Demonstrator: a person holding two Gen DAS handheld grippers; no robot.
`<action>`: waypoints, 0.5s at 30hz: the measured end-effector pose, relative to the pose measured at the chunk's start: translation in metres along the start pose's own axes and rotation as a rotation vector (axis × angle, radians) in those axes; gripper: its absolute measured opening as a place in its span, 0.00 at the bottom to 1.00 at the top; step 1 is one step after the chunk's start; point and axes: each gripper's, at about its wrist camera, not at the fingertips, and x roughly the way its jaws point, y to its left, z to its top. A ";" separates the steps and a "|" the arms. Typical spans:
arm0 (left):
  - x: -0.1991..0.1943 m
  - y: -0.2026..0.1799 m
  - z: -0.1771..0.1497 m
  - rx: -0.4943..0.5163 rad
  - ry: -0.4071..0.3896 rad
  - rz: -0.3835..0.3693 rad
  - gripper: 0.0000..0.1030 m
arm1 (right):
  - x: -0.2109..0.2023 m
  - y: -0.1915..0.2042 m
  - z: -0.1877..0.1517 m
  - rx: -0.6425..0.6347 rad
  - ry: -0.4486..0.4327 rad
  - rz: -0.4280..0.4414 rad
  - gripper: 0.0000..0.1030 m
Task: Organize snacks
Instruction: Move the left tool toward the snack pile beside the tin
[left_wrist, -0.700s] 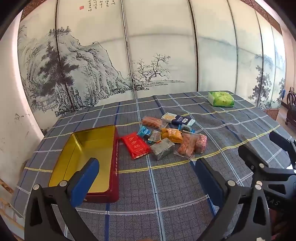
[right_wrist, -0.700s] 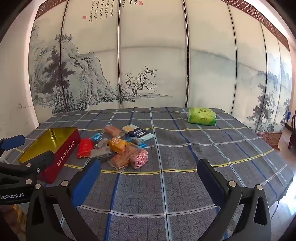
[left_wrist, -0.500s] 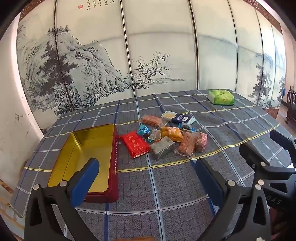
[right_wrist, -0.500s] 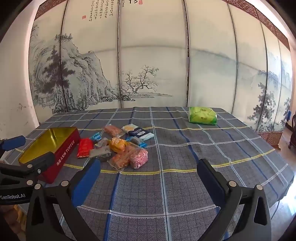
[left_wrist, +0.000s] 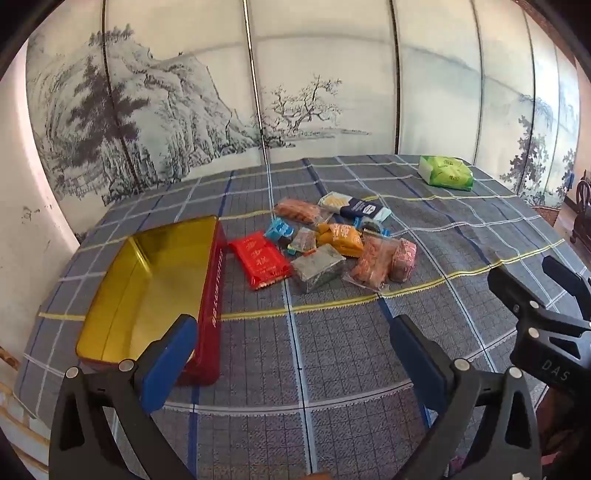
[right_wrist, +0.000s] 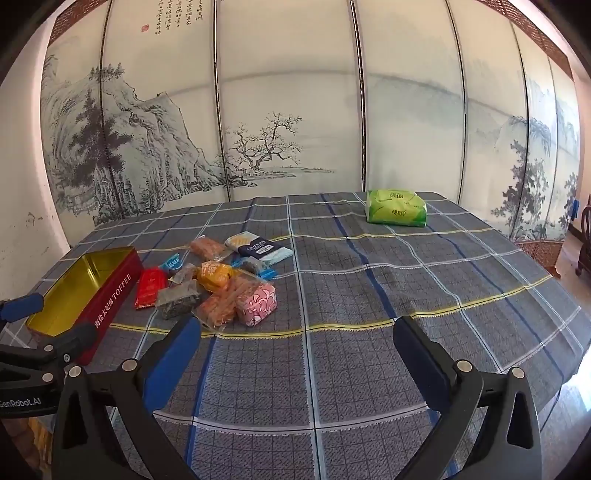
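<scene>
Both tools are spread wide and hold nothing. The left tool (left_wrist: 291, 354) tilts down over the near desk (left_wrist: 351, 354), its left finger above the near end of the open red tin (left_wrist: 155, 284); the right tool (right_wrist: 297, 350) points down more gently beside it. Ahead of both, the snacks (left_wrist: 325, 251) lie heaped just right of the tin. The tin looks empty, so nothing is sorted yet. A green pack (right_wrist: 396, 207) sits far ahead, well apart.

Both wrist cameras looked down across the tabletop (left_wrist: 332, 350) toward the screen (right_wrist: 295, 110), sharing the snacks (left_wrist: 325, 251) and tin (right_wrist: 92, 291).
</scene>
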 end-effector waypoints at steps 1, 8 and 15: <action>0.006 0.003 -0.002 -0.022 0.041 -0.019 1.00 | 0.000 -0.001 0.001 -0.002 0.001 -0.001 1.00; 0.022 0.014 -0.021 -0.036 0.126 -0.148 1.00 | 0.006 -0.008 -0.002 0.010 0.012 0.004 1.00; 0.024 0.017 -0.017 -0.023 0.140 -0.279 0.97 | 0.014 -0.015 -0.007 0.027 0.031 0.017 1.00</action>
